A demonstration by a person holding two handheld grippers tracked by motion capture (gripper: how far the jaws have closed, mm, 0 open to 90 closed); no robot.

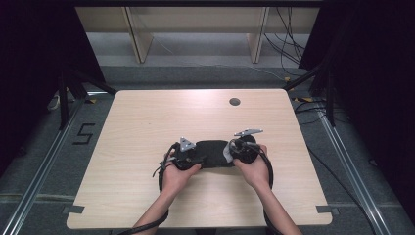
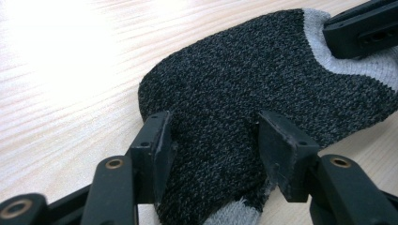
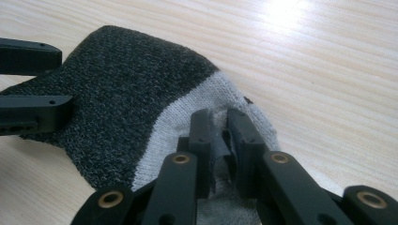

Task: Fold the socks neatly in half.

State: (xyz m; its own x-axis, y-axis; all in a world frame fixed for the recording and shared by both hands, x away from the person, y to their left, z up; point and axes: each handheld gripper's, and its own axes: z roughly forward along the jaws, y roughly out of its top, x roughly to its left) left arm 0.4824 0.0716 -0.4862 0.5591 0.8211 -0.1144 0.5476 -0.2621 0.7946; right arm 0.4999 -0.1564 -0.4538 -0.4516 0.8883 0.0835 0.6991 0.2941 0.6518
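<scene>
A dark grey knitted sock (image 1: 213,152) with light grey ends lies flat on the wooden table (image 1: 147,122), between the person's two hands. My left gripper (image 2: 216,140) holds the sock (image 2: 244,79) at one end, its jaws set wide with the dark fabric bunched between the pads. The right gripper (image 3: 219,131) is shut on the light grey end of the sock (image 3: 126,84), a fold of fabric pinched between its nearly closed jaws. In the high view the left gripper (image 1: 198,157) and right gripper (image 1: 230,152) face each other across the sock.
A round cable hole (image 1: 234,102) sits near the table's far right edge. Bare wood surrounds the sock on all sides. Beyond the table stand wooden shelf legs (image 1: 139,44), with cables (image 1: 286,54) on the floor at the right.
</scene>
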